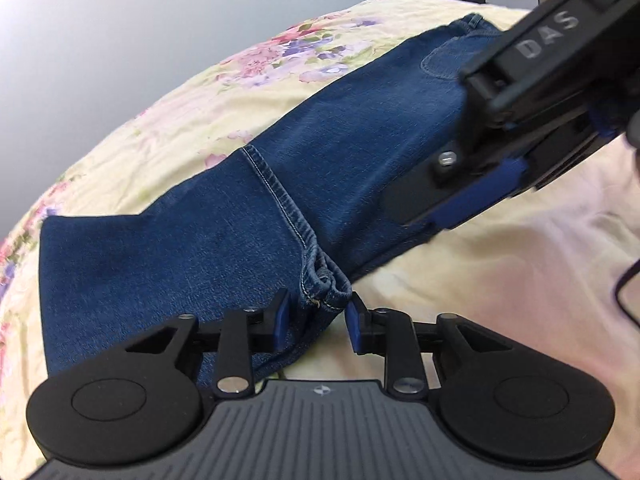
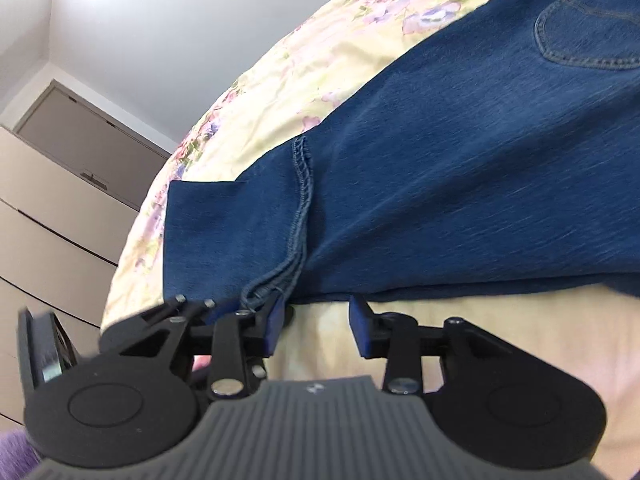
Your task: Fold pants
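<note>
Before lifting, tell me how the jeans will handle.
The jeans will probably be floppy: they lie flat and folded on the bedspread. The bunched hem suggests thick, fairly heavy denim. They are unlikely to slip, given the textured weave.

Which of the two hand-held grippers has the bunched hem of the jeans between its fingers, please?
The left hand-held gripper: the hem sits in its open gap. The right hand-held gripper has only sheet in its gap.

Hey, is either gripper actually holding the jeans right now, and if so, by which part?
Neither holds. The left gripper stands open around the hem corner of the folded blue denim jeans, pads off it; the right gripper is open beside their edge.
</note>
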Motion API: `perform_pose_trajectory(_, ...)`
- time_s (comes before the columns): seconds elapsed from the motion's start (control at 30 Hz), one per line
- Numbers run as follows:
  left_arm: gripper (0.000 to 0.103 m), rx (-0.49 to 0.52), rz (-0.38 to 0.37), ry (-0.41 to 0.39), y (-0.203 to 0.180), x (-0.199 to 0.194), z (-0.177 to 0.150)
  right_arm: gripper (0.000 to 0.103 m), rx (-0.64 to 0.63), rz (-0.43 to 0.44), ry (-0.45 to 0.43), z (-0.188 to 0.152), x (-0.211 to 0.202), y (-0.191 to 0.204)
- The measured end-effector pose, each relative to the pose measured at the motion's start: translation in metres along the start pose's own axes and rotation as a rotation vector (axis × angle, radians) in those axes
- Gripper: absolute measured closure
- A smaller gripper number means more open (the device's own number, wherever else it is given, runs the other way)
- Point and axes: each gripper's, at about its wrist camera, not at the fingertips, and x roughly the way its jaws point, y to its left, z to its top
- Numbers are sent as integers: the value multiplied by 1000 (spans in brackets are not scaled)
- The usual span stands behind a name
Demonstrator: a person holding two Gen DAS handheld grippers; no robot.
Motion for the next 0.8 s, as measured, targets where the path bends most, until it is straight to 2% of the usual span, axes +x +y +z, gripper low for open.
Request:
perform_pose_trajectory(0.07,65,-61,-78,2,9,-5,0,63,45,30,15,2,9,2)
perform_pose_trajectory(0.1,65,-82,-100,-3,13,-9,-1,59,66,46,23,4,14,2)
perform_pose_trajectory(0.17,65,-95,-104,-19,19,-16,-2,55,92,68,43,5,24,3)
perform_pose_trajectory(0.3,65,-150,-131,-29,44,-28,-8,55,147,72,82,8,46,0)
perform_pose_trajectory(0.43,65,-209,-84,-37,71,-34,-15,56,187,116,118,9,70,-7)
perform_pose_trajectory(0.63,65,-328,-41,-53,110,-34,-25,73,252,154,148,5,95,-15)
perform_pose_trajectory(0.7,65,-364,-27,-68,119,-37,-28,85,252,140,151,5,95,-11)
perform_pose_trajectory(0.8,65,-417,20,-110,134,-51,-30,92,208,113,141,8,85,8)
